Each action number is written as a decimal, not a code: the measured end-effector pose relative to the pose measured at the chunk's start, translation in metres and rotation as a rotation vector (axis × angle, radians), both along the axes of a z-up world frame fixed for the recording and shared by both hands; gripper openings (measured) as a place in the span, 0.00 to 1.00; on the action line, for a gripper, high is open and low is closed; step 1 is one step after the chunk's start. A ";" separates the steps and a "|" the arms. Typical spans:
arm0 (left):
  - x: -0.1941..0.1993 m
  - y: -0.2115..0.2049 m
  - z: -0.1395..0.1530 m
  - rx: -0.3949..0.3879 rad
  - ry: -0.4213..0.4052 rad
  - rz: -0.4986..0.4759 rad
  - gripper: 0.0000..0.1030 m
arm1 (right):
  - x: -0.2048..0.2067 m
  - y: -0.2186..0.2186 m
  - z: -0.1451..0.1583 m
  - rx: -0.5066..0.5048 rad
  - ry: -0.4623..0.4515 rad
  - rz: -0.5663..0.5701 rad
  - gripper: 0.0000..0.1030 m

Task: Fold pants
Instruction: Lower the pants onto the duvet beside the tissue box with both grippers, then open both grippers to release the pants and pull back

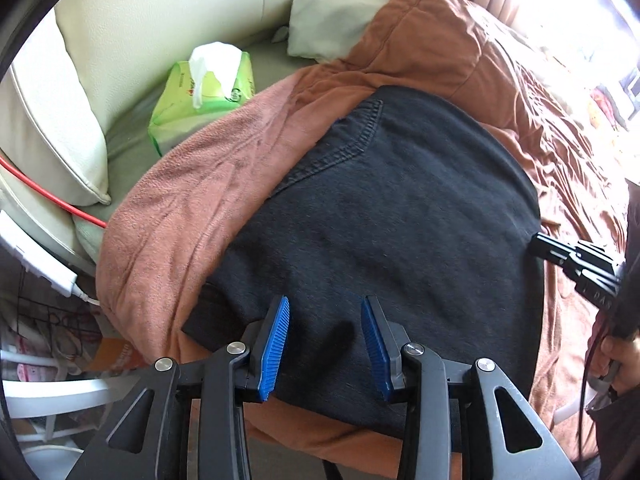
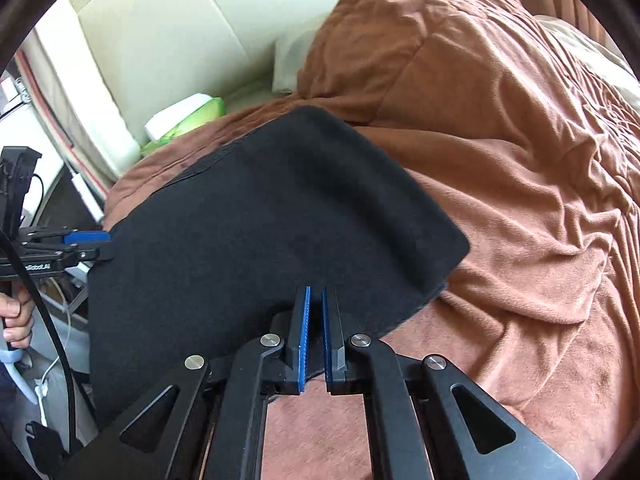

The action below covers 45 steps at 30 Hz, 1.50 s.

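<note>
Pants: black pants (image 1: 400,208), folded, lying on the rust-brown blanket (image 1: 192,184) over the bed.
Left tool (image 1: 325,312): spread wide over the near edge of the pants, nothing between its blue pads.
Right tool (image 2: 316,300): pressed nearly together, pinching the pants' edge.
Left view only: the stitched back pocket (image 1: 340,140), a green tissue pack (image 1: 200,96), a red cable (image 1: 52,196).
Right view only: the pants' rounded far corner (image 2: 452,244).
</note>
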<state>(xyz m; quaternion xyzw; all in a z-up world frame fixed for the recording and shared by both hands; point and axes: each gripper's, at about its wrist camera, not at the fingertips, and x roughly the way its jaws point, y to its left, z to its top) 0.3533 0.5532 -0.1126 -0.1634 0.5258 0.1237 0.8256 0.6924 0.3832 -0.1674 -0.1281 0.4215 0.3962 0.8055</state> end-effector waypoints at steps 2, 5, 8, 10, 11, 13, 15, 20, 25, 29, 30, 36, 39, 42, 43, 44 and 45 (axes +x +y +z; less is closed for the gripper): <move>0.002 -0.006 0.001 0.001 0.000 -0.015 0.39 | -0.011 0.007 -0.002 -0.011 -0.004 0.023 0.01; 0.001 -0.012 0.001 -0.003 -0.007 -0.023 0.39 | -0.022 0.017 -0.004 -0.017 0.002 0.056 0.01; 0.002 -0.016 0.000 -0.007 -0.017 -0.023 0.39 | -0.029 0.024 -0.008 -0.010 0.019 0.085 0.01; 0.002 -0.017 -0.001 -0.007 -0.019 -0.026 0.39 | -0.030 0.027 -0.010 -0.007 0.025 0.096 0.01; 0.001 -0.018 -0.001 -0.010 -0.021 -0.026 0.39 | -0.032 0.027 -0.011 -0.004 0.031 0.106 0.01; -0.001 -0.018 -0.002 -0.019 -0.025 -0.027 0.39 | -0.036 0.029 -0.014 -0.014 0.043 0.125 0.01; -0.002 -0.018 -0.004 -0.026 -0.020 -0.030 0.39 | -0.038 0.031 -0.019 -0.026 0.058 0.149 0.01; -0.005 -0.027 -0.013 -0.050 0.029 -0.059 0.39 | -0.051 0.030 -0.026 -0.059 0.055 0.178 0.01; -0.012 -0.037 -0.017 -0.056 0.082 -0.070 0.39 | -0.057 0.024 -0.023 -0.081 0.070 0.167 0.01; -0.023 -0.044 -0.010 -0.058 0.083 -0.063 0.39 | -0.069 0.018 -0.013 -0.108 0.039 0.164 0.01; -0.027 -0.046 -0.007 -0.058 0.079 -0.061 0.39 | -0.073 0.015 -0.009 -0.114 0.023 0.165 0.01; -0.041 -0.061 0.020 -0.050 0.024 -0.049 0.40 | -0.094 -0.002 0.018 -0.112 -0.048 0.137 0.01; -0.048 -0.071 0.036 -0.053 -0.009 -0.042 0.49 | -0.104 -0.015 0.035 -0.108 -0.067 0.116 0.06; -0.054 -0.083 0.056 -0.030 -0.048 -0.036 0.64 | -0.115 -0.035 0.051 -0.105 -0.092 0.086 0.28; -0.055 -0.087 0.062 -0.021 -0.060 -0.039 0.66 | -0.119 -0.042 0.058 -0.097 -0.106 0.070 0.41; -0.055 -0.092 0.068 -0.015 -0.070 -0.042 0.70 | -0.123 -0.049 0.065 -0.085 -0.126 0.056 0.66; -0.057 -0.097 0.075 -0.011 -0.080 -0.046 0.73 | -0.129 -0.057 0.072 -0.075 -0.147 0.044 0.78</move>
